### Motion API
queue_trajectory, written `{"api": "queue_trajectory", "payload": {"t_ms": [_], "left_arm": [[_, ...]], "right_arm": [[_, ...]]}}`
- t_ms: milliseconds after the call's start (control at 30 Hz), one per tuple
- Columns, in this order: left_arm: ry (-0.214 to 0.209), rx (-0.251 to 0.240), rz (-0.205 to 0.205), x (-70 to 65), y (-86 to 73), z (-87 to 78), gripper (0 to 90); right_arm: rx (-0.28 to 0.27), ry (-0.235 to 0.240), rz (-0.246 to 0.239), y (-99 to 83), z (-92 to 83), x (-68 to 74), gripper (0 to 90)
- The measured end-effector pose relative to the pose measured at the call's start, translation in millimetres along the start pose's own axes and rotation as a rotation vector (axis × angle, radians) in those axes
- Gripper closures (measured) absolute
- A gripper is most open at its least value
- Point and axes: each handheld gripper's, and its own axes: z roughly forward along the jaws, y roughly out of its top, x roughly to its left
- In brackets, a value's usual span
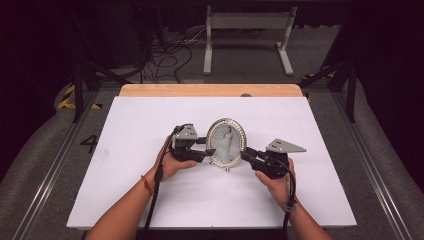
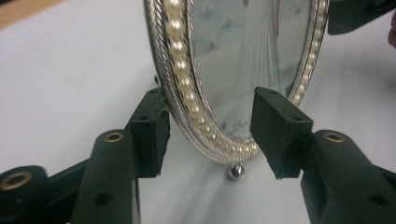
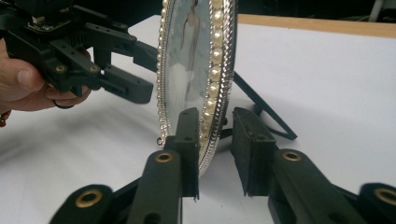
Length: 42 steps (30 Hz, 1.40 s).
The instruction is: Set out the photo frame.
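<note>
Right gripper (image 1: 248, 153) and left gripper (image 1: 205, 154) flank the upright oval picture frame (image 1: 226, 141), each straddling its lower rim, jaws narrowly parted, neither visibly clamping.

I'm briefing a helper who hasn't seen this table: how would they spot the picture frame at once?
Find the white table in the high view; near its middle, between the left gripper and the right gripper, stands the picture frame. It is an upright oval of silver metal ringed with pearl beads, holding a picture of a figure in white, the one pale, shiny thing between black jaws.
</note>
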Motion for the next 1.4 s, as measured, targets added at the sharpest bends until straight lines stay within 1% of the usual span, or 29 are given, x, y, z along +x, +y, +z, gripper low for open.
{"api": "queue_trajectory", "payload": {"t_ms": [33,67,100,133,200,233,267,300,433,467,533,567,633,667,833,867,967,1033,1067,1100,1133,1167,1200,1267,1333,1367,1400], "left_arm": [[0.006,-0.005,0.002,-0.1,0.6,0.0,51.0],[0.015,-0.004,0.005,-0.6,0.7,0.1,52.9],[0.026,-0.001,0.013,-0.8,0.7,0.0,56.1],[0.034,0.003,0.01,-0.4,0.4,-0.6,58.9],[0.055,0.01,0.015,0.7,-0.3,-2.1,64.4],[0.049,0.012,0.016,1.4,-0.8,-3.9,67.7],[0.048,0.019,0.019,1.1,-1.1,-5.3,68.7],[0.052,0.028,0.026,0.5,-0.8,-6.6,69.2],[0.061,0.042,0.032,-2.0,0.0,-8.1,68.9],[0.075,0.056,0.045,-4.4,0.7,-8.8,68.9],[0.078,0.064,0.051,-6.3,1.0,-9.7,68.6],[0.072,0.061,0.047,-7.3,0.2,-10.5,68.8],[0.073,0.058,0.048,-8.3,-0.6,-10.9,69.1],[0.077,0.055,0.04,-10.1,-1.6,-11.3,69.1],[0.096,0.052,0.027,-15.4,-4.4,-14.0,69.3],[0.098,0.049,0.023,-15.9,-5.3,-14.3,69.3],[0.109,0.05,0.029,-17.6,-5.6,-14.4,69.2],[0.12,0.053,0.036,-18.9,-5.0,-13.9,68.7],[0.127,0.052,0.032,-19.8,-4.9,-13.7,68.6],[0.141,0.054,0.042,-21.8,-4.7,-13.8,68.4],[0.151,0.051,0.051,-23.3,-4.2,-14.8,68.0],[0.152,0.042,0.052,-23.6,-3.8,-15.9,67.6],[0.153,0.021,0.049,-23.4,-3.0,-19.9,67.0],[0.155,0.004,0.037,-22.4,-3.4,-24.2,66.9],[0.15,0.001,0.03,-20.3,-4.7,-26.1,66.3],[0.15,0.001,0.03,-20.3,-4.7,-26.1,65.8],[0.139,-0.007,0.018,-19.4,-5.5,-25.6,65.8]], "right_arm": [[-0.003,-0.004,-0.002,0.2,-1.7,0.1,78.3],[-0.008,0.002,-0.005,0.4,-2.6,0.2,80.1],[-0.008,-0.004,-0.007,0.5,-2.5,1.0,80.8],[-0.005,-0.01,-0.011,0.7,-1.6,1.5,81.1],[-0.01,-0.002,-0.009,0.6,1.0,1.7,80.3],[-0.009,-0.004,-0.01,1.0,2.1,2.3,79.8],[-0.006,-0.011,-0.018,1.9,3.5,3.4,79.5],[-0.007,-0.014,-0.016,2.5,4.4,3.9,79.5],[-0.006,-0.016,-0.02,3.8,6.4,2.0,79.3],[-0.005,-0.015,-0.017,4.1,6.6,1.8,79.3],[-0.006,-0.024,-0.017,5.2,7.8,1.2,79.1],[-0.007,-0.024,-0.01,5.6,8.4,0.1,79.0],[-0.009,-0.024,-0.002,5.8,9.1,-1.8,79.0],[-0.011,-0.023,0.003,5.7,9.6,-2.9,79.0],[-0.011,-0.028,0.006,7.0,12.5,-3.1,78.6],[-0.013,-0.034,0.001,7.1,13.3,-2.8,78.6],[-0.017,-0.037,-0.012,7.1,14.1,-1.5,78.4],[-0.011,-0.041,-0.016,7.8,13.8,-1.8,78.3],[-0.007,-0.043,-0.017,8.2,13.6,-1.7,78.1],[0.001,-0.048,-0.023,9.3,13.2,-0.3,77.6],[0.011,-0.06,-0.046,10.5,12.7,1.3,77.1],[0.016,-0.068,-0.064,11.3,12.1,2.8,77.0],[0.02,-0.071,-0.085,11.4,10.6,3.9,75.8],[0.024,-0.08,-0.084,10.5,7.8,3.9,73.6],[0.025,-0.079,-0.087,7.3,3.7,1.6,73.3],[0.027,-0.076,-0.077,4.9,2.4,0.2,73.5],[0.027,-0.076,-0.077,4.9,2.4,0.2,73.5]]}}
